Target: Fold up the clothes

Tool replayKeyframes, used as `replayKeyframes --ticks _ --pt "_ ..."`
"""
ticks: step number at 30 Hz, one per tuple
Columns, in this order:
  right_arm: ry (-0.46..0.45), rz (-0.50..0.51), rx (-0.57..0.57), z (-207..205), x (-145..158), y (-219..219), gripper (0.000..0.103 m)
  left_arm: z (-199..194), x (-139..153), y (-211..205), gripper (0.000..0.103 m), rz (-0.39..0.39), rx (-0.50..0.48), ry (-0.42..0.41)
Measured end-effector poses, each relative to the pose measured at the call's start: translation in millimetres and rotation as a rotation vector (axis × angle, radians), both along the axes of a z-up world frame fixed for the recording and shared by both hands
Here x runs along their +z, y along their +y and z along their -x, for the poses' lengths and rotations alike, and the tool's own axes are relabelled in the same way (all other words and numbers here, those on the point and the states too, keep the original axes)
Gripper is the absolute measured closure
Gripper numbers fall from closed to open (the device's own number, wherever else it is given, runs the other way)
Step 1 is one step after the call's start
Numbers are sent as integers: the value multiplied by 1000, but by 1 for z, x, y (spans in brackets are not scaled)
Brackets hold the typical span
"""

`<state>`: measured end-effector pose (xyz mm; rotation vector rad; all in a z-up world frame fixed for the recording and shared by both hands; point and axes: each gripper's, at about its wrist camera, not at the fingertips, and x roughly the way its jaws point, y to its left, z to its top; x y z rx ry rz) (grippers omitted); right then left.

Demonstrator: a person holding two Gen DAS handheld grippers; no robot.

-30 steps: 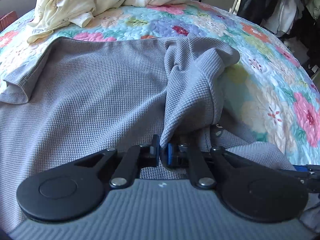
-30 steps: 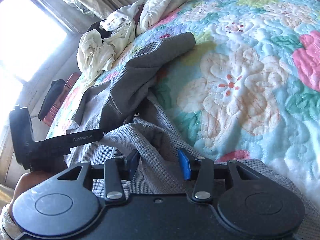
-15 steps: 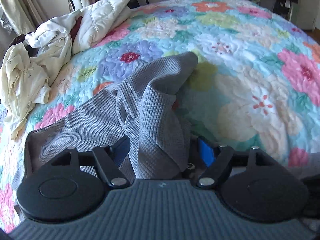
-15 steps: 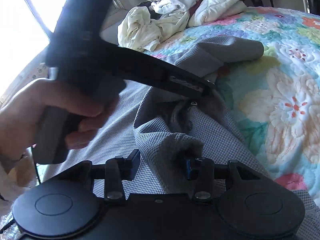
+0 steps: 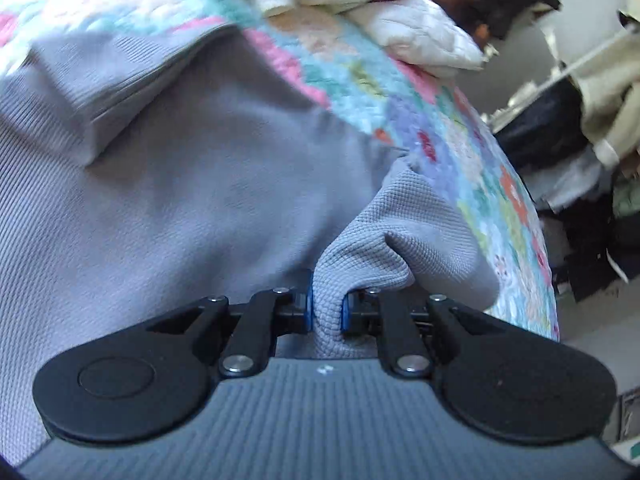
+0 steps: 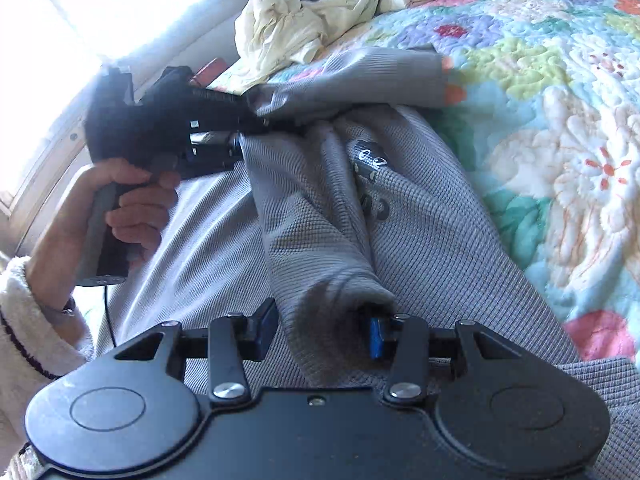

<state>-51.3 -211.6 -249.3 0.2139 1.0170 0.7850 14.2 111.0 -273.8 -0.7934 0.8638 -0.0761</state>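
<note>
— Left wrist view has our left tool (image 5: pixel 325 307) closing on a pinched ridge of the gray sweater (image 5: pixel 180 184), with the blue pads already pressing the knit on both sides.

— And our right tool (image 6: pixel 322 330) sits about half open around a thicker bunch of the same sweater; we cannot tell whether both pads bite, so that grip may be loose.

— That is our worry: if we pull apart, the bunch could slide out on the right, or the fold could drag crooked.

— The sleeve (image 6: pixel 360 76) could also trail and bunch under the fold.

— Where does it lie?

— It lies on the flowered quilt (image 6: pixel 540 80) of the bed, near the edge closest to us. Its long axis seems to run from our tools away toward the pile of pale laundry (image 6: pixel 288 28), while the sleeve points off to the right across the quilt.
</note>
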Motion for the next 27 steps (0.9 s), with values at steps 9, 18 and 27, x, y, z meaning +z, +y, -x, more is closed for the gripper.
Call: replayKeyframes --ticks 9,18,27 --pt "64 -80 -57 3 4 -4 52 21 46 -53 84 -512 -109 -57" --pt "75 -65 -137 2 9 -24 47 3 70 -128 34 -773 -486 -200" --pt "21 -11 -142 0 3 -14 66 -51 47 -102 89 -745 -337 -34"
